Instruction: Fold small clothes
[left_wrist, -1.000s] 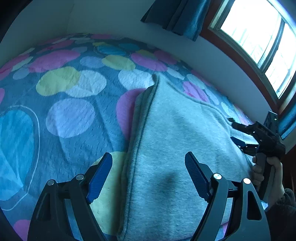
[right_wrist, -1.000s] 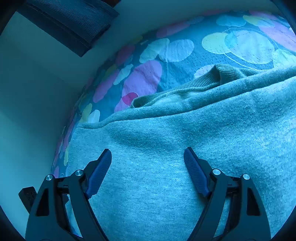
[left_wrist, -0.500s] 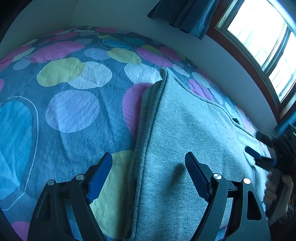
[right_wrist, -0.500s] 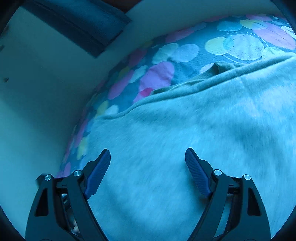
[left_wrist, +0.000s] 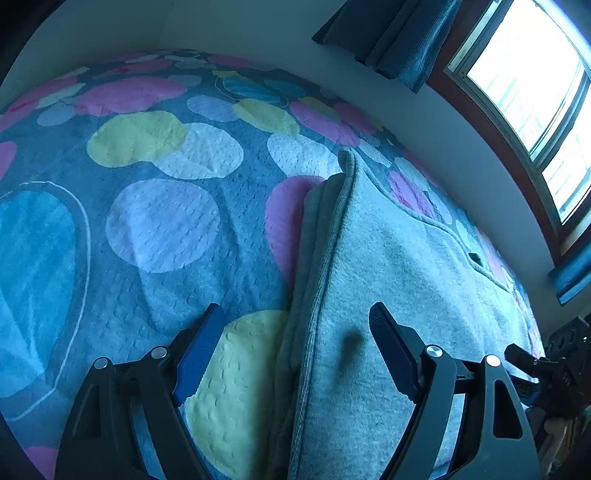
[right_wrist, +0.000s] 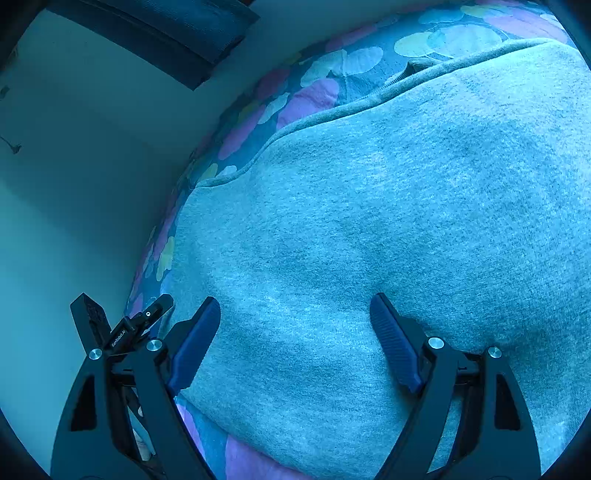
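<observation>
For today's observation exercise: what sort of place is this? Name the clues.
Probably a bedroom: a grey fleece garment lies on a dotted, quilted bedspread, beside a wood-framed window with dark blue curtains.

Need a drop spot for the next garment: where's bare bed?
Free: the spotted bedspread from the gray sweatshirt's folded edge to the far wall. Crowded: the window side, where the sweatshirt leaves only a thin strip. Both grippers hover open.
</observation>
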